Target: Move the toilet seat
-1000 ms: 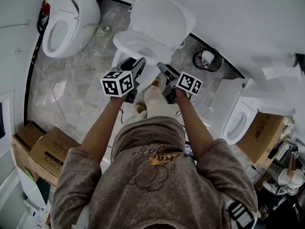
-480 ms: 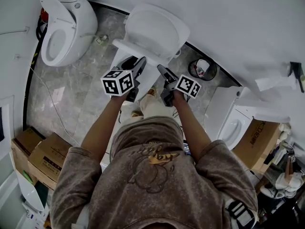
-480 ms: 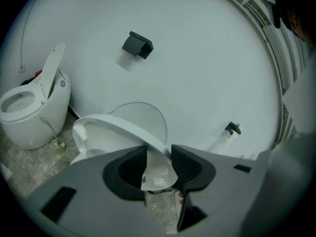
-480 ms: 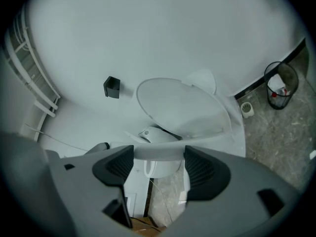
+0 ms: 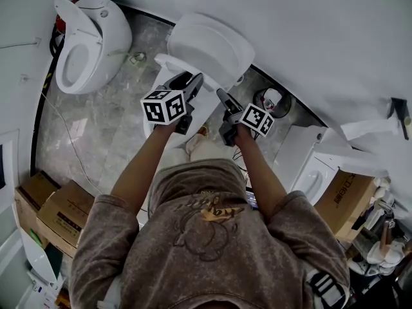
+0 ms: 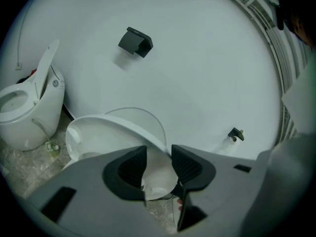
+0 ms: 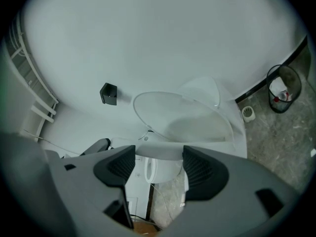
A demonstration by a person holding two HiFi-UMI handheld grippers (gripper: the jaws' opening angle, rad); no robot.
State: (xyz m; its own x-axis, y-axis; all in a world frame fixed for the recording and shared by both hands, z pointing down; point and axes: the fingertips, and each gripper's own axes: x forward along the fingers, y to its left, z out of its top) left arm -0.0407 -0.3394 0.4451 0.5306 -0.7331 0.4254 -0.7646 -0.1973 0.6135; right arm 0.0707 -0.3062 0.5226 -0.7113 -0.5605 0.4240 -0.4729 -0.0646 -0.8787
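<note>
Left hand-held gripper (image 6: 159, 157) maybe gripping seat (image 6: 106, 125); carton (image 5: 344, 197) illegible.

White wall (image 5: 322, 31), black skirting (image 5: 141, 11) at base. Grey marbled floor (image 5: 96, 127). Spare toilet (image 5: 90, 40) far left, lid up. Wire bin (image 5: 271, 99) by wall. Cardboard boxes (image 5: 55, 205) lower left, single carton (image 5: 347, 195) right. Black fixture (image 6: 136, 42) on wall.
</note>
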